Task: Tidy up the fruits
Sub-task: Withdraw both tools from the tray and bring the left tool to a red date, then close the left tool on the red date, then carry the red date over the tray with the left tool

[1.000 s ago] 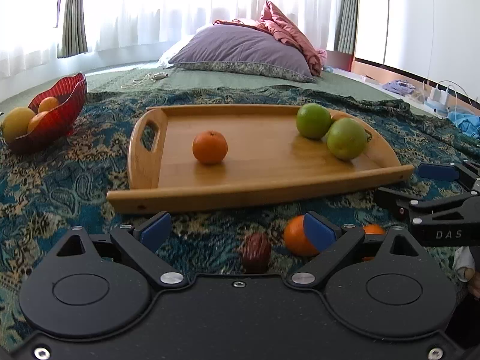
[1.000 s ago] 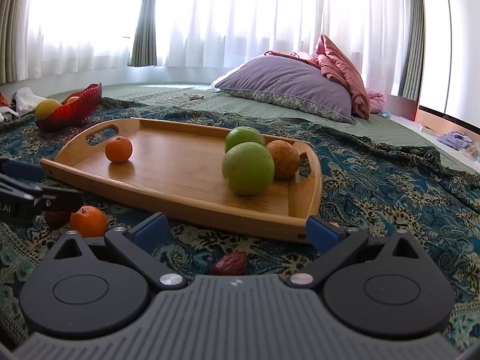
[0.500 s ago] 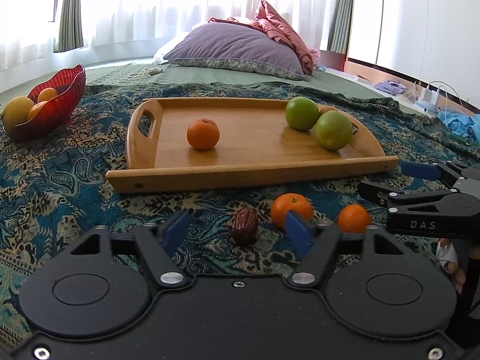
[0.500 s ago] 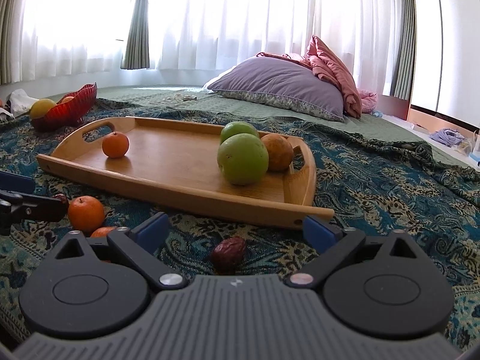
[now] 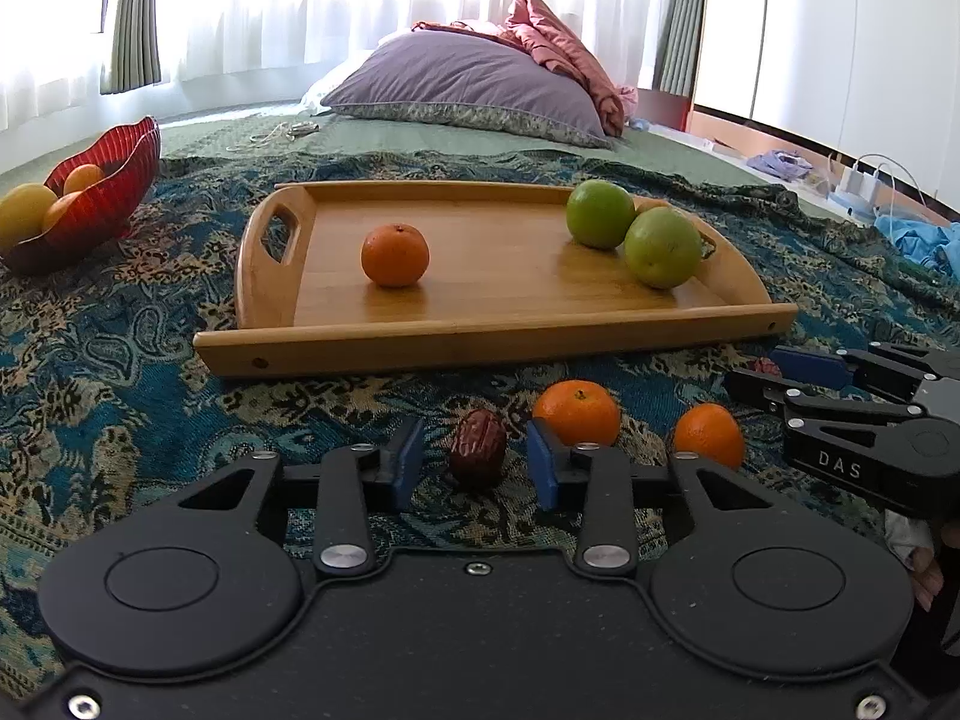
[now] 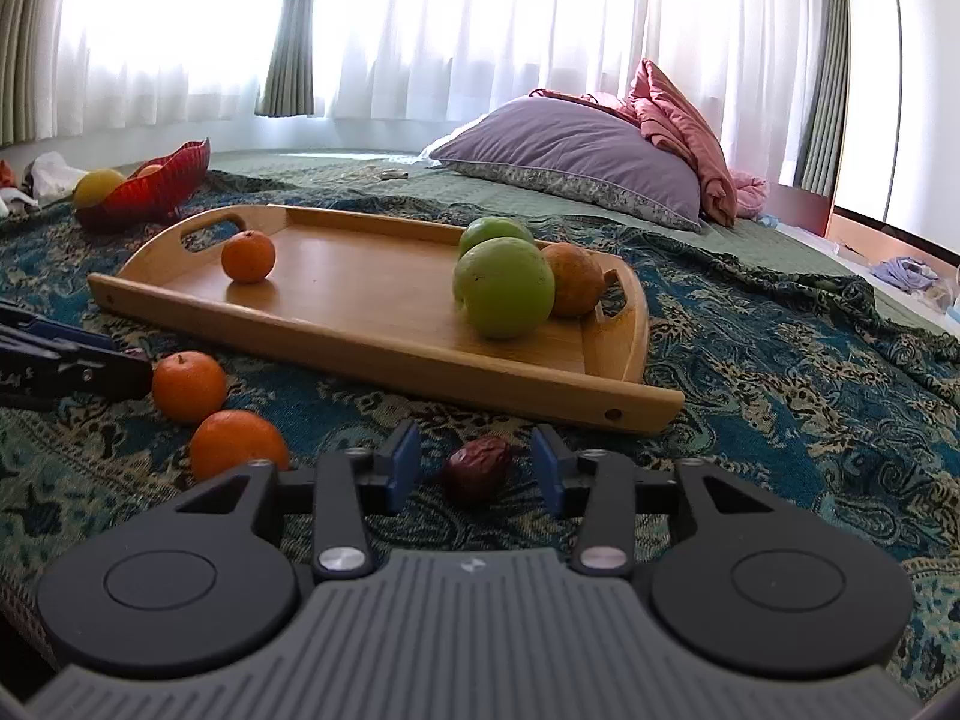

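Observation:
A wooden tray (image 5: 516, 330) (image 6: 384, 354) lies on the patterned blanket with an orange (image 5: 395, 255) (image 6: 248, 256), two green fruits (image 5: 662, 247) (image 6: 503, 288) and a brown fruit (image 6: 573, 279). My left gripper (image 5: 474, 468) is open, its blue pads either side of a dark red date (image 5: 478, 447), not touching it. Two oranges (image 5: 576, 412) (image 5: 708, 435) lie right of it. My right gripper (image 6: 474, 468) is open around a second date (image 6: 478, 468); it also shows in the left wrist view (image 5: 798, 372).
A red bowl (image 5: 114, 180) (image 6: 156, 186) with yellow and orange fruit stands at the far left. A purple pillow (image 5: 468, 90) and pink cloth lie behind the tray. Two oranges (image 6: 189, 387) (image 6: 239, 441) lie left of my right gripper.
Both grippers have pulled back from the tray and narrowed their jaws, each now bracketing a date on the blanket.

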`<state>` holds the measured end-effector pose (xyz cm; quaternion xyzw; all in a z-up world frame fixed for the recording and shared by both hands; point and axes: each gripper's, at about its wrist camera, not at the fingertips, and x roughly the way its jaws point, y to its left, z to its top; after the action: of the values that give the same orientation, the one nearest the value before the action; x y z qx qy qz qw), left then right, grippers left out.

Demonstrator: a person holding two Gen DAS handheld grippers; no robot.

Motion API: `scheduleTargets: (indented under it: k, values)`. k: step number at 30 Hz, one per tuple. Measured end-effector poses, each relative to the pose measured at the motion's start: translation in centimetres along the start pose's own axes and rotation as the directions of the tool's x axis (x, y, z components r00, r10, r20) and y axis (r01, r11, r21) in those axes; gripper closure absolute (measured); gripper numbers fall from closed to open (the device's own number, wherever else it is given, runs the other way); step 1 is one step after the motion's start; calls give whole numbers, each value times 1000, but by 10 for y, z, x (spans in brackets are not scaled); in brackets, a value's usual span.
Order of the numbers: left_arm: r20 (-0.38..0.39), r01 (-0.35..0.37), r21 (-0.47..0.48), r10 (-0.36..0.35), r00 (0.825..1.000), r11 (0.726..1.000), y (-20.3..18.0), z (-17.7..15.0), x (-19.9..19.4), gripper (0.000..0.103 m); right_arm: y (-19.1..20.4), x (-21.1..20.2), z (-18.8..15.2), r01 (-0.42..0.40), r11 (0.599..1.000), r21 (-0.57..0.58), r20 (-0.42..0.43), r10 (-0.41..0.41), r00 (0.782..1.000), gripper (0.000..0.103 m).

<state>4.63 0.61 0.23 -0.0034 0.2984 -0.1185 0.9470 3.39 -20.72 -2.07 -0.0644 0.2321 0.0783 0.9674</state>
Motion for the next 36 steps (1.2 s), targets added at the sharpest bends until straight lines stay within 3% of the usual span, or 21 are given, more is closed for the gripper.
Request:
scheduleTargets:
  k: [5,8,22,36]
  values:
    - [-3,-2,-7,2,1000,1000,-1,-1,3,73,3,-3,-2,1,1000,-3,-8,-1,1000,64]
    - [-2,-2,-7,2,1000,1000,-2,-1,4,83,4,-5,-3,8,1000,-5,-6,-8,1000,73]
    - [56,-5,27,4,998,1000,-9,10,-3,85,9,-14,9,-6,1000,1,32,6,999,74]
    - [144,-30,14,28,989,999,0,56,8,85,16,7,51,-41,999,33,82,39,996,74]
